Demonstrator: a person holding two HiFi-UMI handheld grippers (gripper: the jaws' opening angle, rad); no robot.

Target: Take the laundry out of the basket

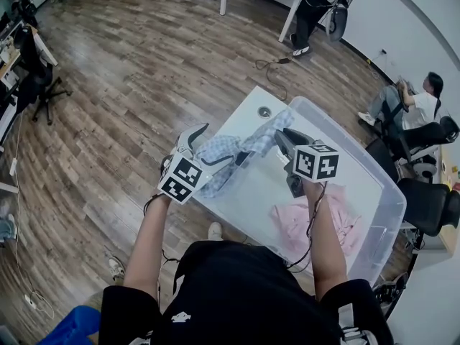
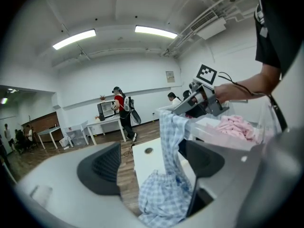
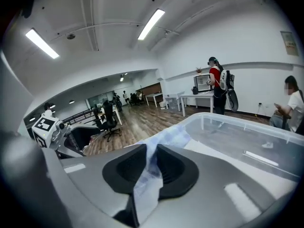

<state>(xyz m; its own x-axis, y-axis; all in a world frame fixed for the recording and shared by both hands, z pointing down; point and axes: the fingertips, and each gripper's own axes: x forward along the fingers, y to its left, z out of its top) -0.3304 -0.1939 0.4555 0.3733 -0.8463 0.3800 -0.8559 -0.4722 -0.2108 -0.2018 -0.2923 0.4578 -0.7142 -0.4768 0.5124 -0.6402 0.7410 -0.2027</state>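
A blue checked garment stretches over the white table between my two grippers. My right gripper is shut on one end of it; in the right gripper view the pads pinch the cloth. My left gripper stands open, and the garment's bunched end lies loose between its wide jaws, against the right one. A pink garment lies in the clear plastic basket, below my right arm. It also shows in the left gripper view as the pink garment.
The basket fills the table's right half. A person sits at the right beside black office chairs. Another person in red stands at a far white desk. A cable lies on the wooden floor beyond the table.
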